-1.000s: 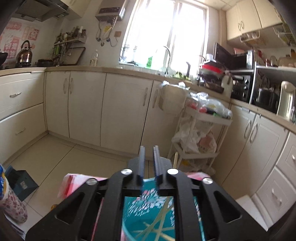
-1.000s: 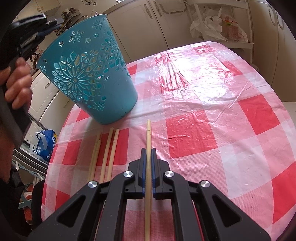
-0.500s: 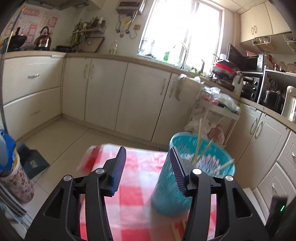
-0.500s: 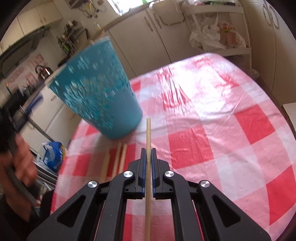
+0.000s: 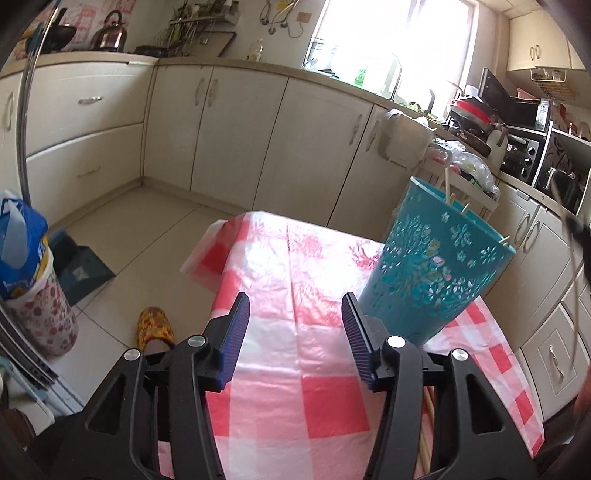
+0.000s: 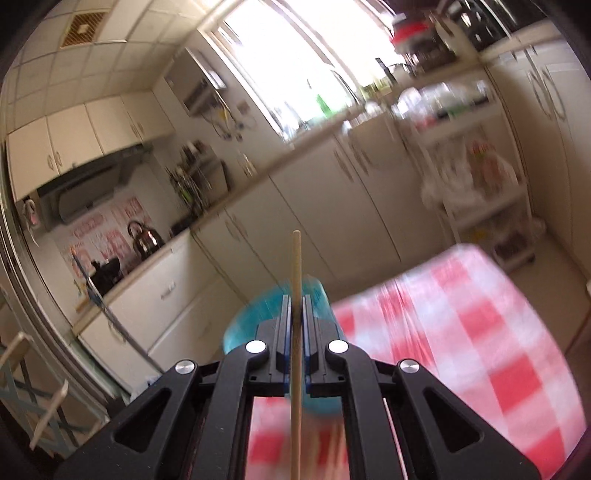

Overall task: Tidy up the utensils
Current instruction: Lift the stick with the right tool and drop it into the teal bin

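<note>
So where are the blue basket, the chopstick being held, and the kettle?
blue basket [image 5: 436, 269], left wrist view, patterned side wall.
chopstick [image 6: 296, 273], right wrist view, shaft above the gripper.
kettle [image 5: 110, 34], left wrist view, metal body.

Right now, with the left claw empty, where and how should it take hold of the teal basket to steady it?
Probably at the top rim of the teal basket, on the side nearest the left claw, coming from above so one finger slips inside and one outside. The body looks too wide for the open jaws, and it leans right, with chopsticks poking out at the far rim.
</note>
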`<state>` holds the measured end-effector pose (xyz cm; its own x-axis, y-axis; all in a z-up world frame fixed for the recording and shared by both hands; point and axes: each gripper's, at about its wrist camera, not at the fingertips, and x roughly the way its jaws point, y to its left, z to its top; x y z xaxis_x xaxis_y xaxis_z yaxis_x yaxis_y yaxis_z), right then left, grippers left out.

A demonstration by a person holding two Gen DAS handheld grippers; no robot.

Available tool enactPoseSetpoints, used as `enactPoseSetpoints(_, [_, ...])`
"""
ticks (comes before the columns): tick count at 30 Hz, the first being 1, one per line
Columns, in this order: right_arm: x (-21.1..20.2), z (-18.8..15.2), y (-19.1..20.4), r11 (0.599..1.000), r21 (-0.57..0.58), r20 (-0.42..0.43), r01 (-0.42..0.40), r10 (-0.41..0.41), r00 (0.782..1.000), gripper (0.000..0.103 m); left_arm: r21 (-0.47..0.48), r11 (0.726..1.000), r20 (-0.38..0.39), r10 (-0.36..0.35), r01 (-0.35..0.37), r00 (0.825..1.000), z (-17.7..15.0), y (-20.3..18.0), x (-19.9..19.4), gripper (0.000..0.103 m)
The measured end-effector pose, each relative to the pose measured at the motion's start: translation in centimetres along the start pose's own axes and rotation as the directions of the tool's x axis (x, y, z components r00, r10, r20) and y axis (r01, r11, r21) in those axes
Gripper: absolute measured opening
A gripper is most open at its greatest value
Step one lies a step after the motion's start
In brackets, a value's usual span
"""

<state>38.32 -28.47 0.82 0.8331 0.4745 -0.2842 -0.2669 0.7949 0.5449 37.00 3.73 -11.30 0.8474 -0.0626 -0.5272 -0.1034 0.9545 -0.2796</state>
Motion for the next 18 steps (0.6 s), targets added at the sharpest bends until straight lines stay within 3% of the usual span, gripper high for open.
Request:
enactPoseSetpoints(4, [3.8,3.4,3.1,0.997,-0.068,0.046,0.028,-0.025,0.999,0.006,-0.040,0.999,-0.016,-0.016,0.016,1.000,-0.5,1.1,0.2,0.050])
enactPoseSetpoints(8, [7.9,4.7,4.6,0.988,-0.113,0.055,0.100,-0.095,0.994,0.006,-0.078,0.997,-0.013,-0.029,0.028,0.999,-0.5,2.1,0.3,0.050])
enactPoseSetpoints(11, [10.9,4.4,4.6,0.977,-0.141,0.022,0.157,-0.155,0.988,0.006,-0.102,0.994,-0.013,-0.046,0.045,0.999,-0.5,2.6,0.4,0.051])
enactPoseSetpoints(15, [13.9,2.9,3.9,0.962,-0.180,-0.109,0.204,-0.225,0.968,0.007,-0.132,0.989,-0.025,-0.070,0.066,0.997,-0.6,3.3,0.9,0.051])
enactPoseSetpoints(17, [14.2,2.0,3.7,0.957,-0.201,-0.150,0.207,-0.239,0.959,0.018,-0.148,0.986,-0.028,-0.078,0.073,0.997,-0.5,3.5,1.0,0.051])
enactPoseSetpoints(18, [14.2,1.7,3.7,0.957,-0.204,-0.157,0.208,-0.242,0.957,0.030,-0.158,0.984,-0.030,-0.084,0.079,0.996,-0.6,3.6,1.1,0.051])
